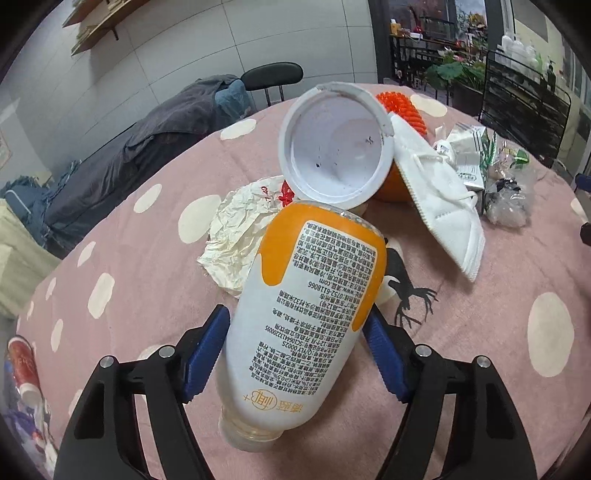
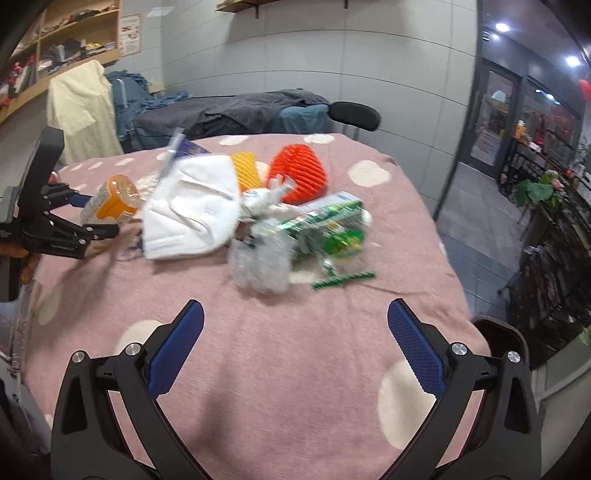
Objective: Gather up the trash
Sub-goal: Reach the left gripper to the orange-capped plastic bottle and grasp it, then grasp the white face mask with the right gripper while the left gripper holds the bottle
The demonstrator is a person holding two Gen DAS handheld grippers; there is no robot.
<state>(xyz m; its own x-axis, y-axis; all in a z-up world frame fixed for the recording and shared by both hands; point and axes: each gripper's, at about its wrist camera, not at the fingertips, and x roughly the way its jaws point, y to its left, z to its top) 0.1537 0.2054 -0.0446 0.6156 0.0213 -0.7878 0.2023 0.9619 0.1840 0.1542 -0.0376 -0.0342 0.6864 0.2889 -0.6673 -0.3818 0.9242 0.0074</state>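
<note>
Left wrist: bottle [image 1: 306, 314] lies lengthwise, neck toward camera.

Even indoor light, ceiling lamps [image 2: 502, 26] glaring at upper right; right view motion-blurred, both fisheye-warped with dark corners.

On the table [image 2: 295, 369] the bottle [image 1: 306, 314] lies between the left gripper's [image 1: 295, 354] fingers [image 1: 207, 358], a cup [image 1: 332, 147] and crumpled paper [image 1: 236, 236] behind it, a mask [image 1: 443, 192] to its right, wrappers [image 2: 325, 229] beyond.
</note>
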